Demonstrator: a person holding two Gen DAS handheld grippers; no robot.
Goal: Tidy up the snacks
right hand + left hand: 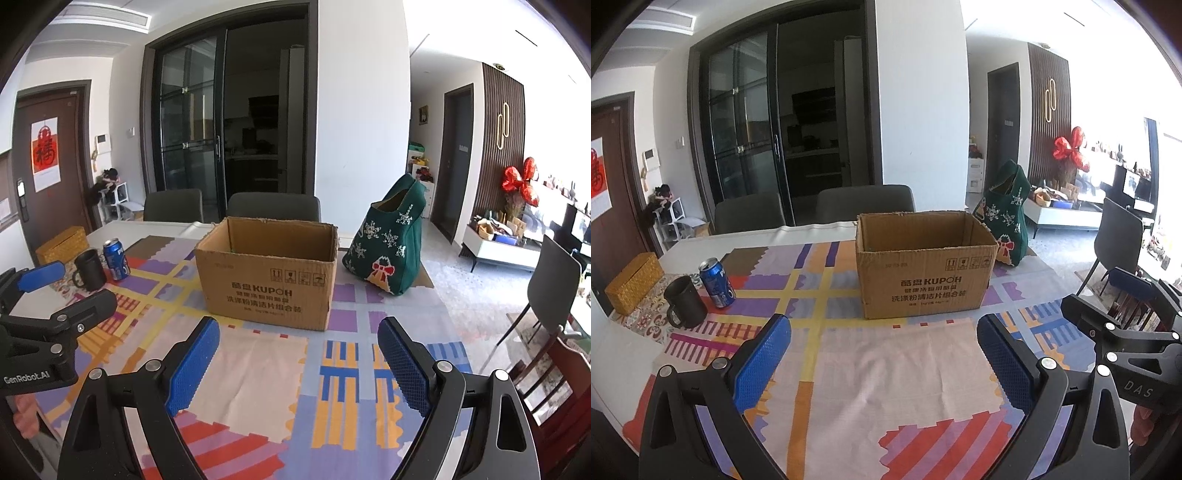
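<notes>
An open brown cardboard box point(919, 266) stands on the patterned tablecloth, also in the right wrist view point(267, 275). A green Christmas bag point(1004, 218) stands upright just right of it, also in the right wrist view point(391, 240). My left gripper point(882, 328) is open and empty, hovering over the cloth in front of the box. My right gripper point(297, 332) is open and empty, in front of the box's right half. No snack is visible; the insides of box and bag are hidden.
A blue soda can point(716, 282) and a dark mug point(685, 306) stand at the left, with a woven yellow box point(635, 282) behind. Two grey chairs point(864, 201) line the far edge. Another chair point(550, 288) stands at the right.
</notes>
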